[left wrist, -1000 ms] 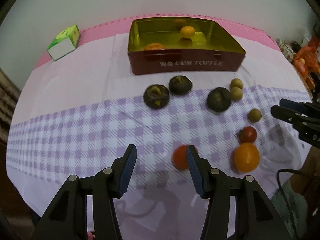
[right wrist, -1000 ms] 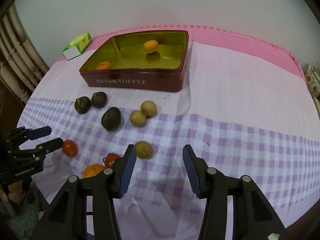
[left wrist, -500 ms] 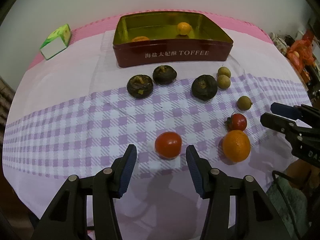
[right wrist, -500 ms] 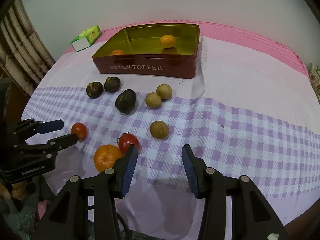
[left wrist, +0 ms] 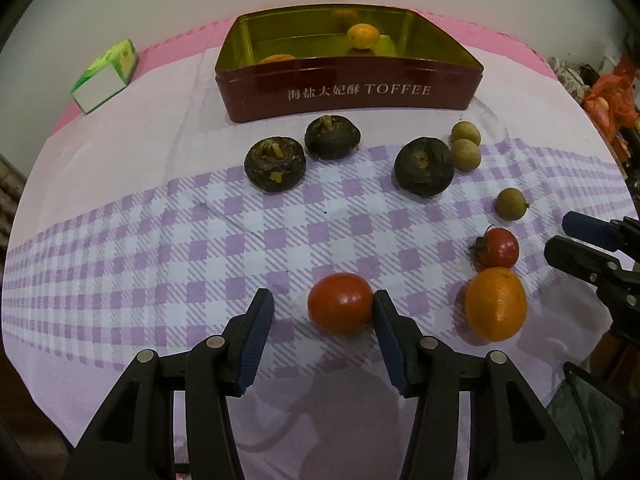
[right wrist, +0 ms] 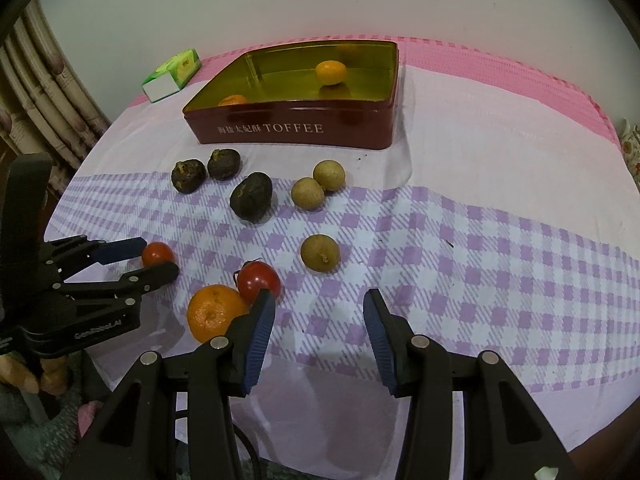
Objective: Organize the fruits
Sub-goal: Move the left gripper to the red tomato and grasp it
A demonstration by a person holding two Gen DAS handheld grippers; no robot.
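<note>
The left gripper [left wrist: 322, 306] has its jaws spread wide, released, with a red tomato [left wrist: 340, 303] sitting on the table [left wrist: 120, 240] between the fingertips, close against the right-hand pad. The right gripper [right wrist: 318, 310] is likewise released, its jaws holding nothing over the checked cloth; in its view its left pad sits just in front of an orange [right wrist: 214, 312] and a second, stemmed tomato [right wrist: 259, 281], which touch each other. In the left wrist view, that orange [left wrist: 495, 304] lies to the right of the held-between tomato. A little farther out rests a single brown longan [right wrist: 320, 253]. Beyond it sit three dark, wrinkled round fruits [left wrist: 424, 166], two of them side by side, and a touching pair of longans [right wrist: 318, 186]. Farther still stands a red TOFFEE tin [left wrist: 352, 92], open, with two small orange fruits [left wrist: 363, 36] inside, well apart. A green and white carton [left wrist: 106, 76] lies off to the left of the tin near the table's far edge.
</note>
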